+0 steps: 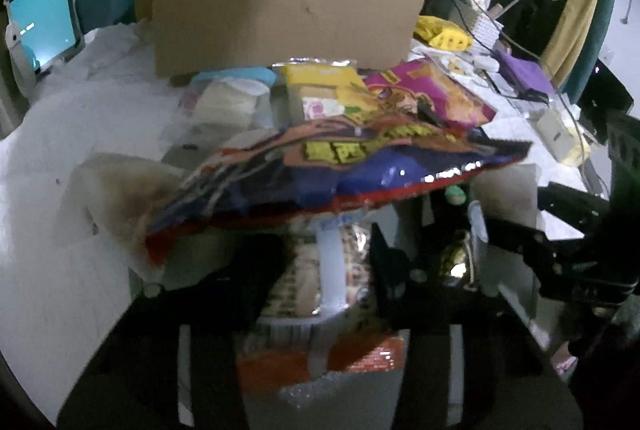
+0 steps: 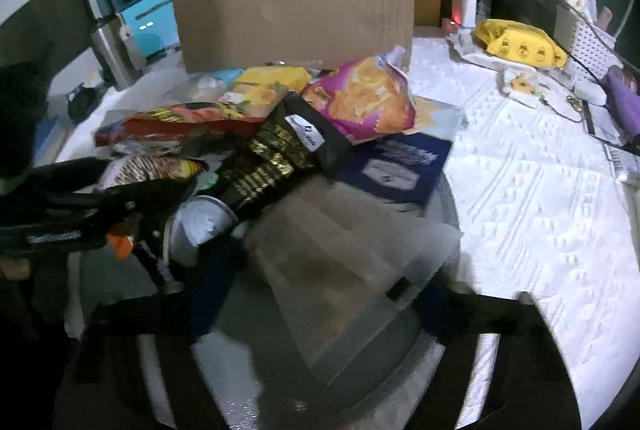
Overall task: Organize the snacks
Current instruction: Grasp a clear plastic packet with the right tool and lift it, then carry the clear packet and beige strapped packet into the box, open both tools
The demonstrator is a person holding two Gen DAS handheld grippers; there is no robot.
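Your left tongs (image 1: 328, 270) are clenched on a snack packet (image 1: 320, 310) with an orange lower edge and a white strip down its middle. The print on it is too blurred to read.

Above it a blue-and-red chip bag (image 1: 340, 173) lies across the pile, with blocky yellow lettering you can't make out. Behind that are a magenta chip bag (image 1: 436, 93) and a yellow packet (image 1: 320, 85), both in front of the open cardboard box (image 1: 280, 5).

For your right tongs (image 2: 320, 262), I can't tell whether they grip anything. Their pale fingers (image 2: 332, 250) hang blurred over the pile's near edge. Just ahead lie a black bag with gold print (image 2: 272, 157) and a white label, unreadable, and a dark blue packet (image 2: 400, 165).

The whole snack pile sits on a white quilted bed cover (image 2: 540, 189). A yellow bag (image 2: 520, 41) lies well apart at the far right. No brand is legible anywhere.
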